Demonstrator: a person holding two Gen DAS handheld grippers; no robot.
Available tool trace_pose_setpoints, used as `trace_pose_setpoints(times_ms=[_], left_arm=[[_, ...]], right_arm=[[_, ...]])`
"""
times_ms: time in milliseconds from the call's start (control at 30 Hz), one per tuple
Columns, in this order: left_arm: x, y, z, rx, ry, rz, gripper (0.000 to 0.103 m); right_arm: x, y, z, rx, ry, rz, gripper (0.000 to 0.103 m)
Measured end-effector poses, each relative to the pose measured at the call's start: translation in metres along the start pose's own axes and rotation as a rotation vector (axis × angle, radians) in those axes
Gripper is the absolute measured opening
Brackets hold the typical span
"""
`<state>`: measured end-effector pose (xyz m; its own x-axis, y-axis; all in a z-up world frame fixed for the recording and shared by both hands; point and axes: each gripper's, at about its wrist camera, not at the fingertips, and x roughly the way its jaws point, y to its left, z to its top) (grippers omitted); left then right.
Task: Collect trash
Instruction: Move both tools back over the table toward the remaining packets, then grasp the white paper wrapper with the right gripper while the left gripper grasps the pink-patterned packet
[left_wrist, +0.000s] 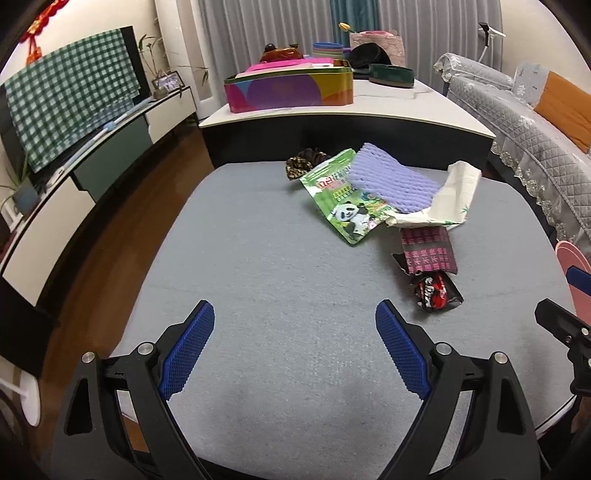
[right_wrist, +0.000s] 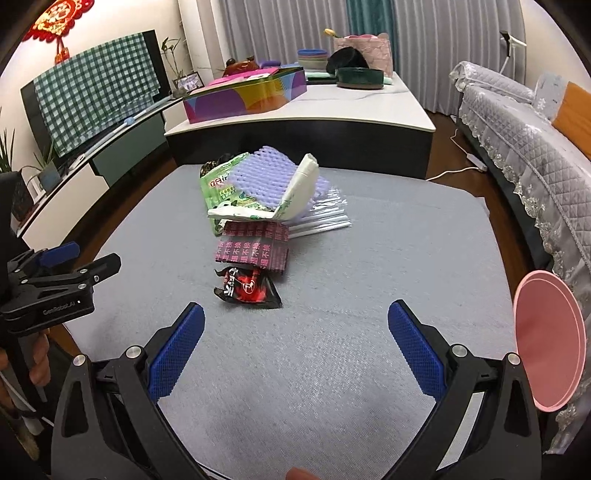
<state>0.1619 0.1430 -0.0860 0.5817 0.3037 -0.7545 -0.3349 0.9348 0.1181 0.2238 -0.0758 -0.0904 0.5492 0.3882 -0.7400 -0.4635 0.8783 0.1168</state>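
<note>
A pile of trash lies on the grey table (left_wrist: 258, 277) (right_wrist: 369, 295). Nearest is a red and black wrapper (left_wrist: 437, 291) (right_wrist: 248, 288), then a maroon patterned packet (left_wrist: 428, 251) (right_wrist: 253, 249), a white folded wrapper (left_wrist: 452, 195) (right_wrist: 295, 195), a purple foam net (left_wrist: 391, 181) (right_wrist: 264, 177), a green panda bag (left_wrist: 343, 199) (right_wrist: 216, 184) and clear plastic (right_wrist: 325, 218). My left gripper (left_wrist: 295, 325) is open and empty, left of the pile. My right gripper (right_wrist: 295, 325) is open and empty, just short of the red wrapper.
A pink round bin rim (right_wrist: 548, 343) (left_wrist: 572, 273) is at the table's right edge. A leopard-print item (left_wrist: 303, 162) lies behind the pile. A white-topped counter (left_wrist: 369, 107) holds a colourful box (left_wrist: 288, 88). A sofa (right_wrist: 535, 147) is on the right, a TV cabinet (left_wrist: 92, 147) on the left.
</note>
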Motion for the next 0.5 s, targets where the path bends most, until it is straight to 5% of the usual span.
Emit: trace_pose_setpoints(times_ms=[300, 500], left_arm=[[0.015, 0.024, 0.004, -0.068, 0.063, 0.099, 0.086], [0.025, 0.037, 0.005, -0.098, 0.097, 0.116, 0.086]], right_arm=[[0.021, 0.009, 0.039, -0.025, -0.041, -0.03, 0.098], [0.077, 0.005, 0.072, 0.051, 0.008, -0.071, 0.096]])
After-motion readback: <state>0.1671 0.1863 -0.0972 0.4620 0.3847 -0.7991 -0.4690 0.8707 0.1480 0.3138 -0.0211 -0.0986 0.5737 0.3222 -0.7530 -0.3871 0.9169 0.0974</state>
